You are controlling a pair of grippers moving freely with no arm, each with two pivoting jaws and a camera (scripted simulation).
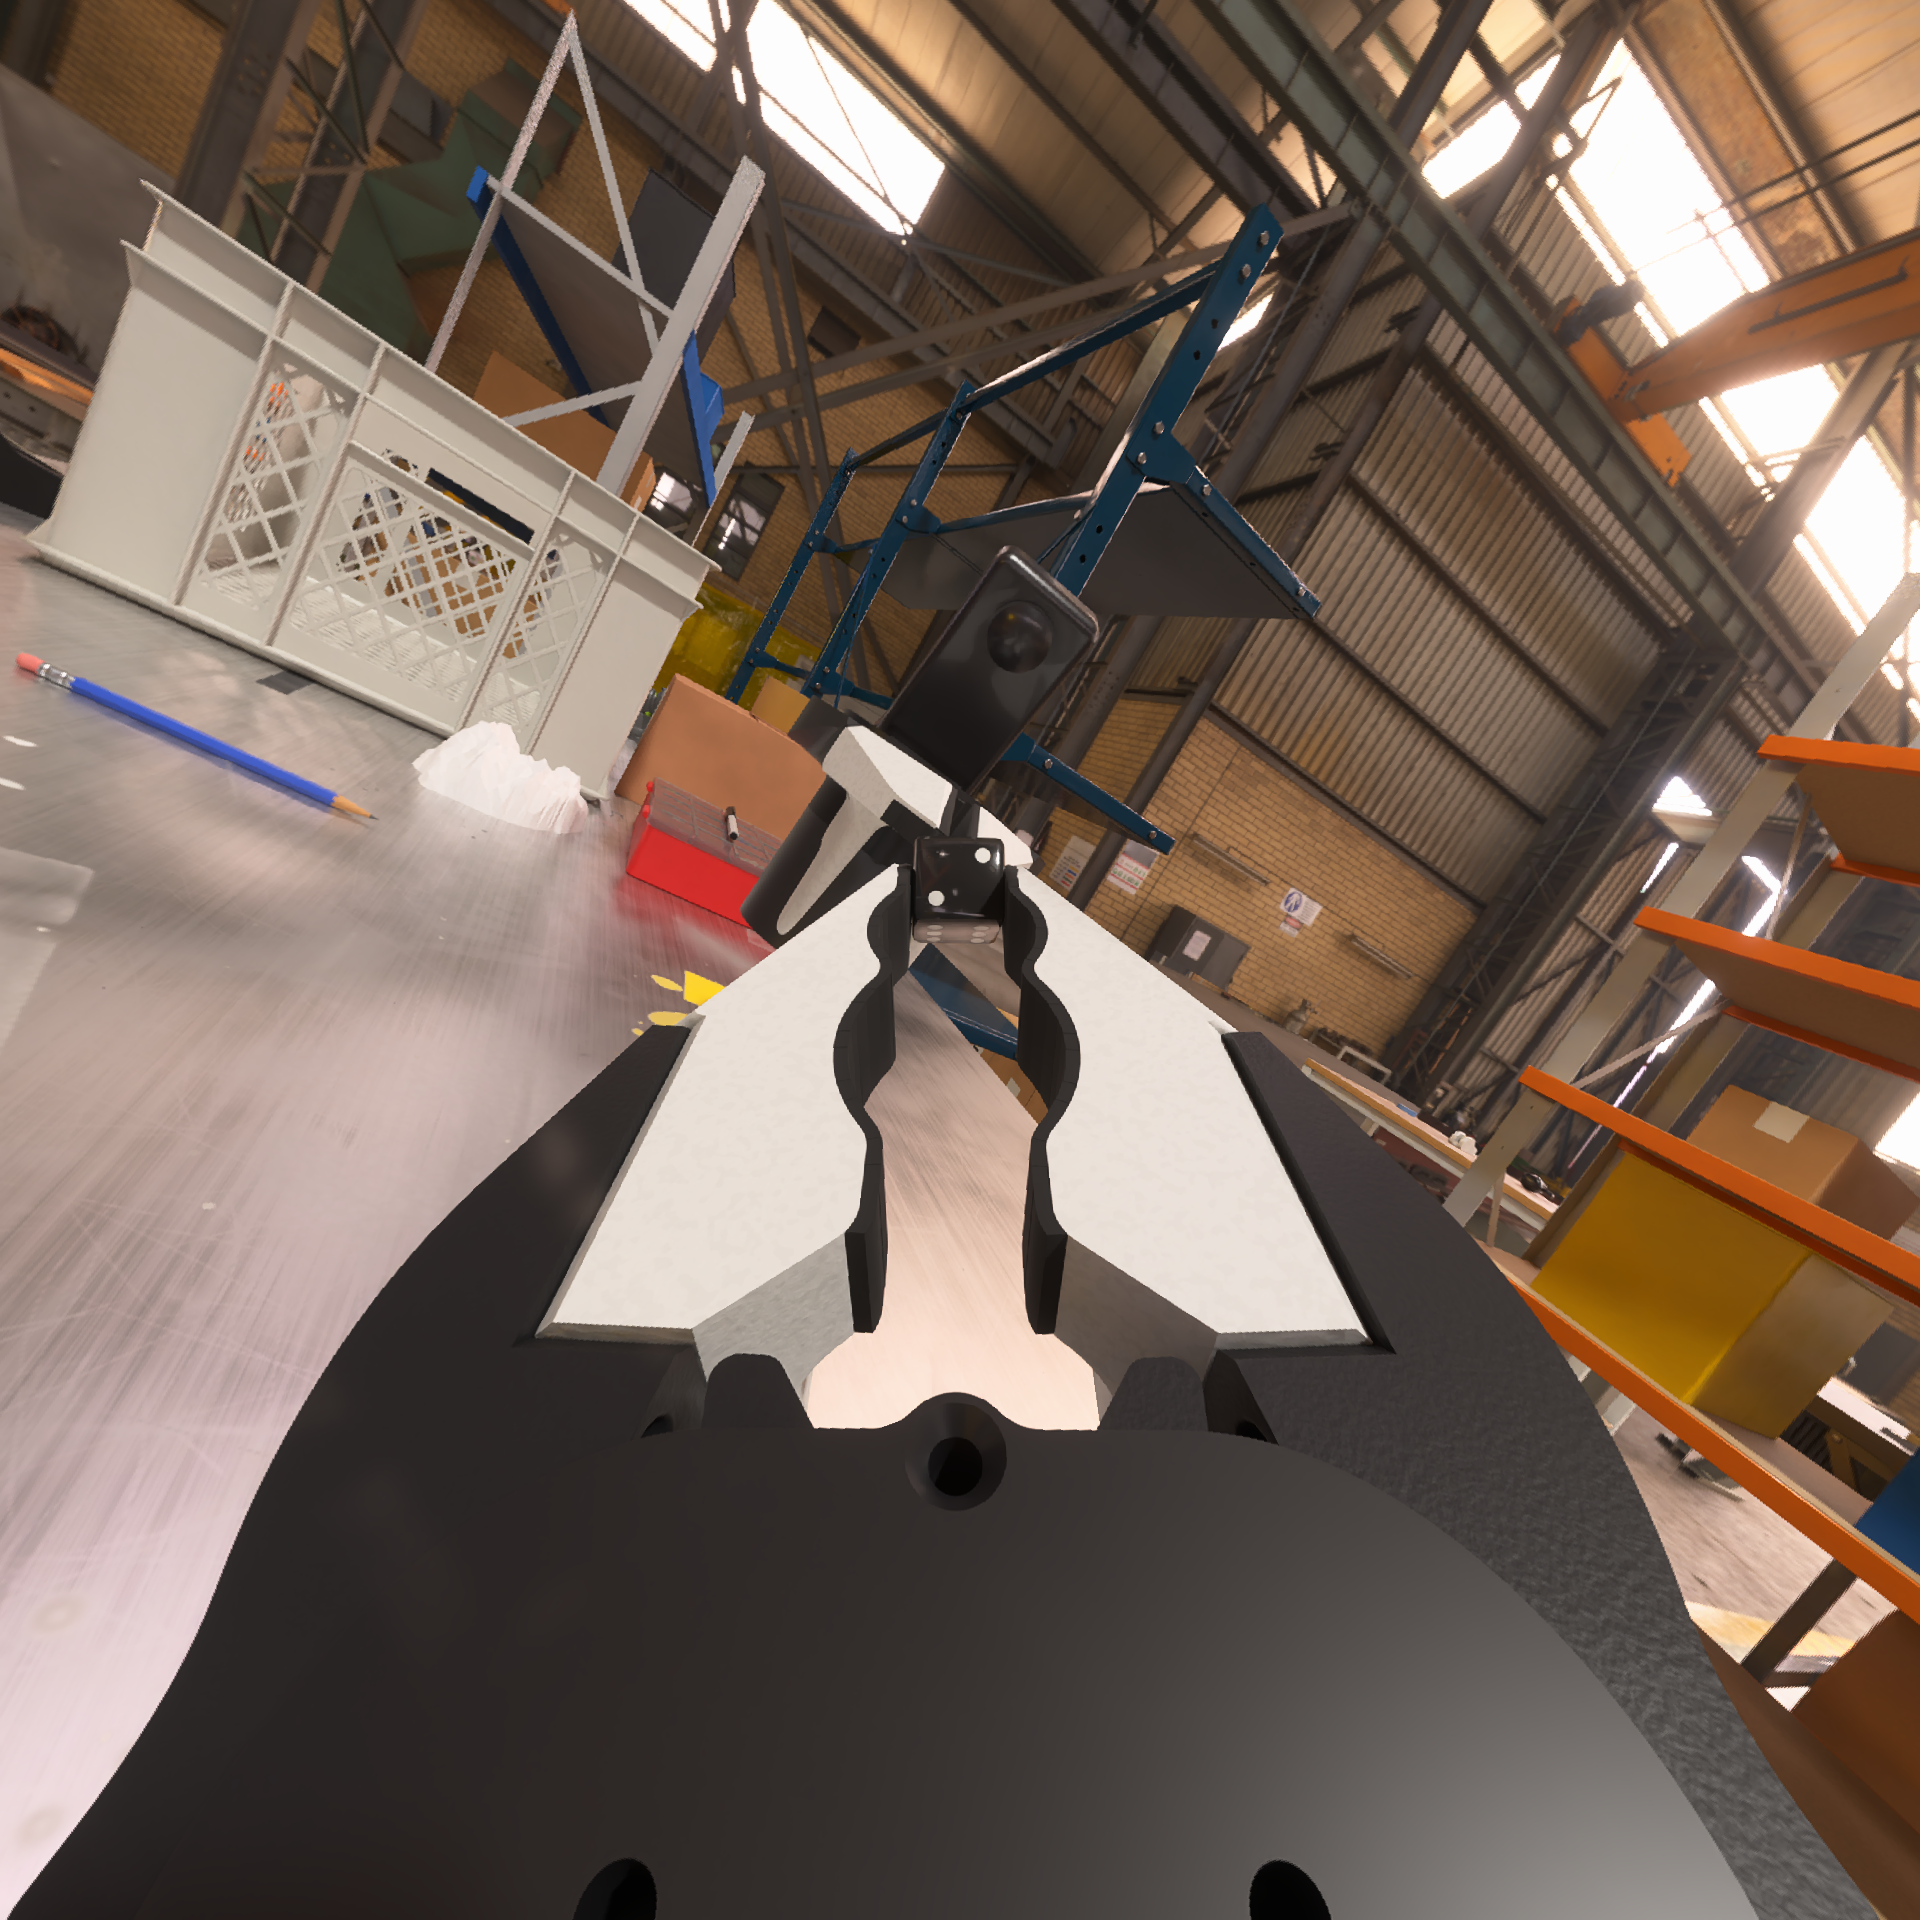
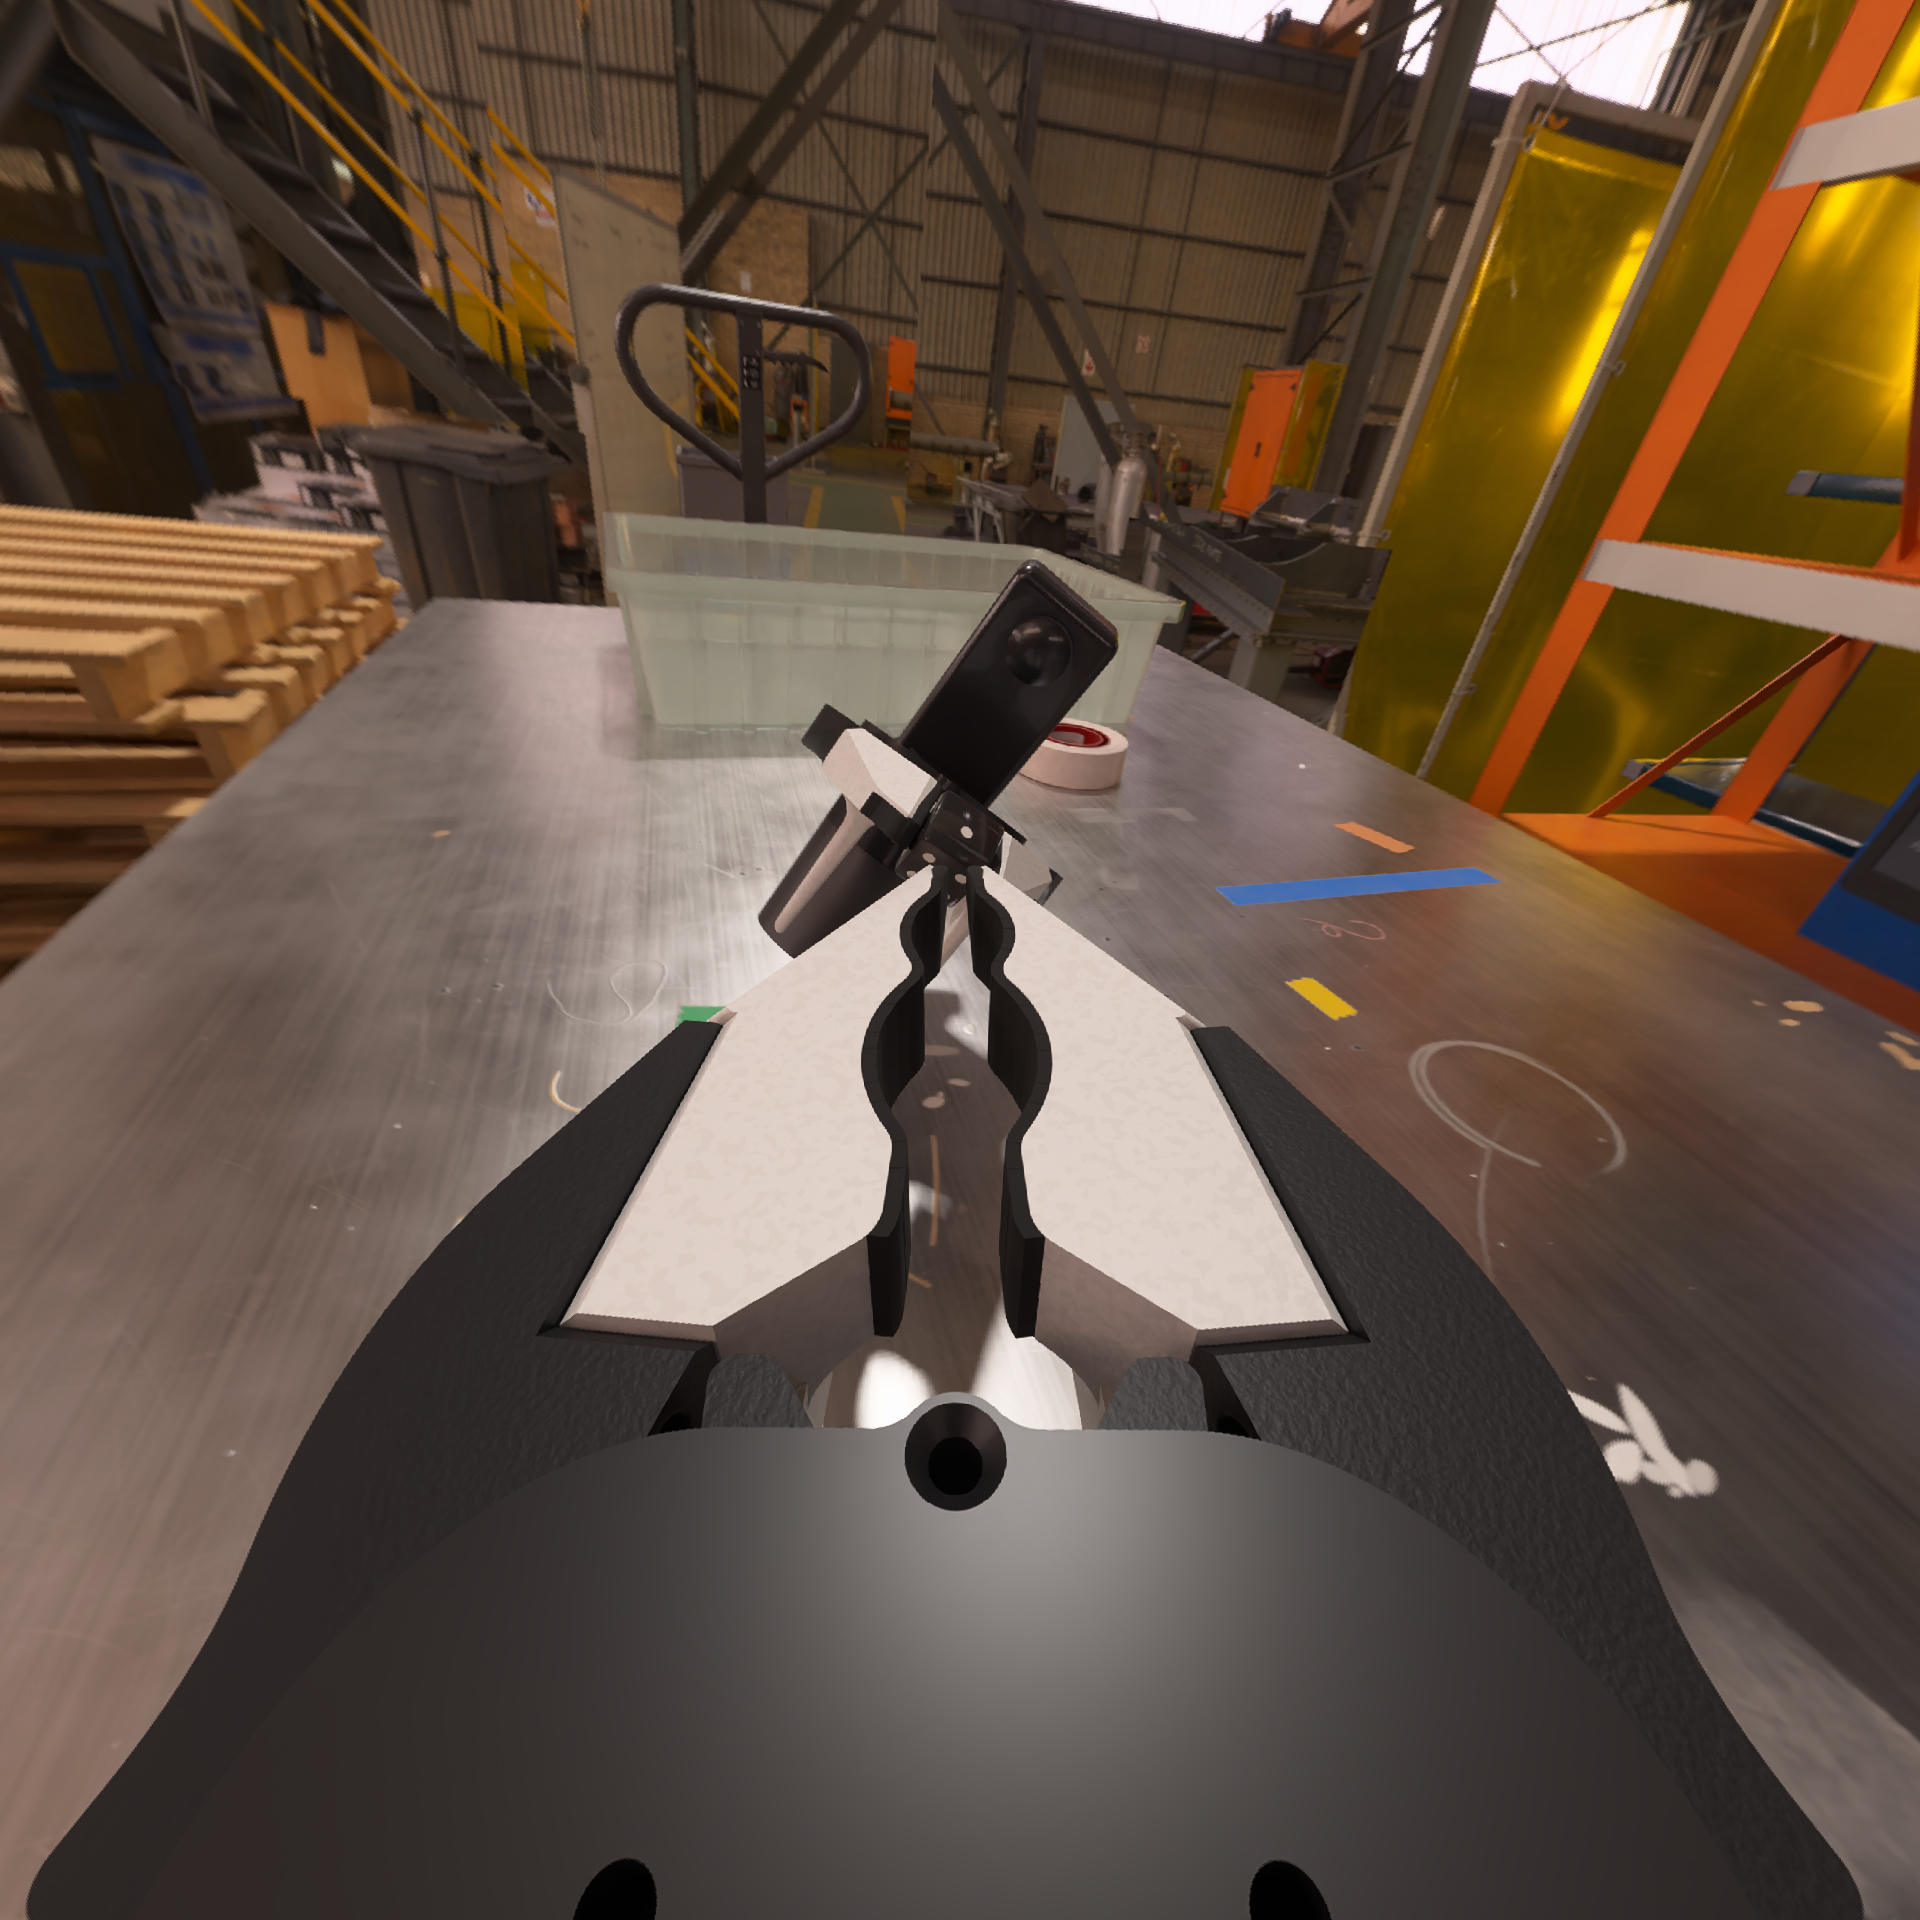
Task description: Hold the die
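The metal table (image 2: 416,935) was the largest thing, a brushed grey surface that filled the lower part of both views. On it stood a white lattice crate (image 1: 343,520) on one side and a clear plastic bin (image 2: 810,634) on the other. Smaller things lay around: a blue pencil (image 1: 197,736), a crumpled white paper (image 1: 504,774), a red box (image 1: 691,862), a roll of tape (image 2: 1081,753) and some coloured tape strips (image 2: 1351,885).

Above the table, the two grippers met tip to tip. The left gripper (image 1: 956,899) had its jaws narrow and closed on the die (image 1: 956,878), a small black cube with white dots, lifted clear of the table. The right gripper (image 2: 951,883) also came to the die (image 2: 956,836) with its jaws nearly together, but whether they really pressed it I cannot tell, because the tips were too small and dark there.

I think the risk was in the very small contact. The die sat only at the extreme tips, so a little twist or pull between the two grippers could turn it out of the pads. It would then fall and roll on the smooth metal.
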